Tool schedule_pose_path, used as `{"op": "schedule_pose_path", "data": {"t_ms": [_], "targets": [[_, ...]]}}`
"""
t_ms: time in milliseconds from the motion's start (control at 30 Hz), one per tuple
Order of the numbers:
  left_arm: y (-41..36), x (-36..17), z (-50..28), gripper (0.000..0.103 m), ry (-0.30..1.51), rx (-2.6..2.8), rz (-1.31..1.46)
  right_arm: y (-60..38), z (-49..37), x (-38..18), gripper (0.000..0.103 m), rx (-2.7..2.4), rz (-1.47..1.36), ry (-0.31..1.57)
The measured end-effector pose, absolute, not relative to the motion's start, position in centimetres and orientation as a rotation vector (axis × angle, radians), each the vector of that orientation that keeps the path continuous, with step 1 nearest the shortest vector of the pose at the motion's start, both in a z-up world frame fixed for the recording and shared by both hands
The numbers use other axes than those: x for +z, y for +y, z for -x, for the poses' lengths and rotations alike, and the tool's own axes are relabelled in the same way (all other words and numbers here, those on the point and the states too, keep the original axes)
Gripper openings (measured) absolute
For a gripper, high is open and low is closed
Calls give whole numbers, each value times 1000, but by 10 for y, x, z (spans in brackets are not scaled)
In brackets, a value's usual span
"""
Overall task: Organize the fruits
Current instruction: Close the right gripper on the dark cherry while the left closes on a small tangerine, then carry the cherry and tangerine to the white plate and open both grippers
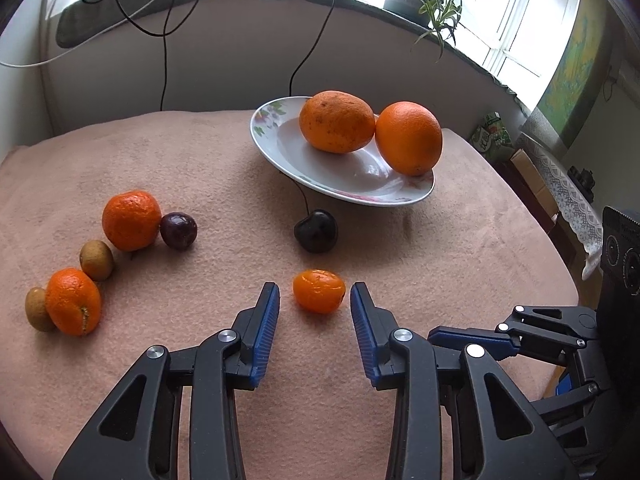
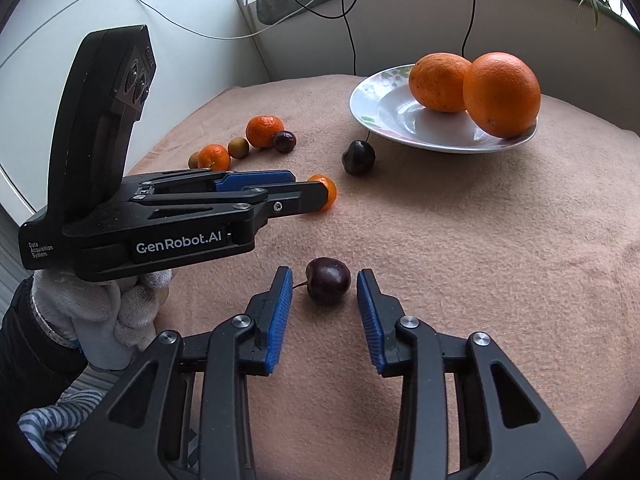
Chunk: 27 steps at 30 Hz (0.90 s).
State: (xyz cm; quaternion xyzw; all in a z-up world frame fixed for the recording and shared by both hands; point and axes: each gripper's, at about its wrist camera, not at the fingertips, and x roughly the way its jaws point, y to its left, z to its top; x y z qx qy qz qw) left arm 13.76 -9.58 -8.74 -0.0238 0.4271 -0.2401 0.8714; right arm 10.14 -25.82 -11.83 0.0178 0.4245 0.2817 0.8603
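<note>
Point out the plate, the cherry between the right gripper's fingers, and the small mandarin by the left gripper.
plate (image 1: 280,140), left wrist view, bare inner surface.
cherry (image 2: 328,286), right wrist view, middle of its skin.
small mandarin (image 1: 319,291), left wrist view, middle of its peel.

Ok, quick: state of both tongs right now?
Left tongs: open, small tangerine between the pads, not gripped.
Right tongs: open, cherry between the pads, not gripped.

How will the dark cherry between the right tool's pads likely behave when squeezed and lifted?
The cherry looks round and glossy, so it may roll or slip from the right tool. It is small, probably light. Likely soft, so a hard squeeze could bruise it.
</note>
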Motion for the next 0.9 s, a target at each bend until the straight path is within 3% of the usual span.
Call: {"op": "schedule_pose_path", "data": {"t_ms": [367,900], "targets": [[-104,-92,-145,26,911,-513,11,-256,-107,-121,28,594,-29,904],[-98,-89,-141,25,895,-507,33,-260,-104,-120,24,603,-54,902]]}}
